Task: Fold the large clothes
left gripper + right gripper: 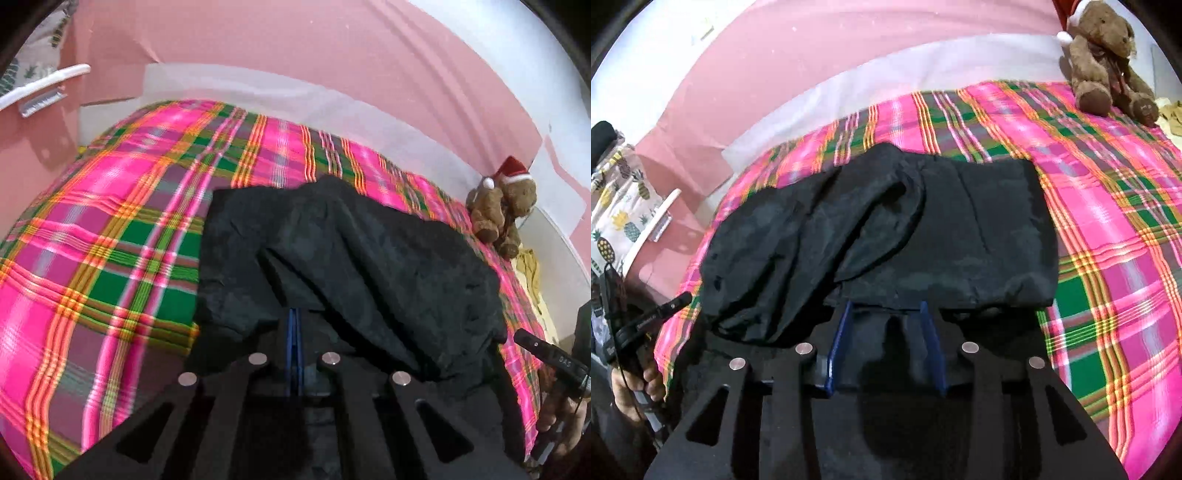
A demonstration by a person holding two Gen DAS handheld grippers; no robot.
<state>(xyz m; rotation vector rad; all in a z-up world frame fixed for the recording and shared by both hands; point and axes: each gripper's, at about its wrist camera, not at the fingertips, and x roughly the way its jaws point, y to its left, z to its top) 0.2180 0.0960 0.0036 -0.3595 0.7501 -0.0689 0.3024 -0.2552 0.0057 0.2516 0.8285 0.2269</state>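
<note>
At the left of the scene, the left tool (295, 332) has its blue pads pressed together with the near edge of the black garment (369, 266) apparently pinched between them, though the dark cloth makes the bite hard to confirm. The garment lies spread and partly doubled over on the plaid bedspread (110, 240), filling the middle of both views, with a loose fold running through its centre. Further right, the right tool (886, 332) stands about half open, its pads apart on either side of the near hem and not pressing on it. The likely trouble is unevenness: with one corner held and the other free, any pull from the left would drag the cloth askew and bunch the central fold into a crease. A thin grip on slippery fabric could also slide out. At the far right, the teddy bear (1108, 55) sits near the bed's edge, close enough that a swept fold might knock it.
</note>
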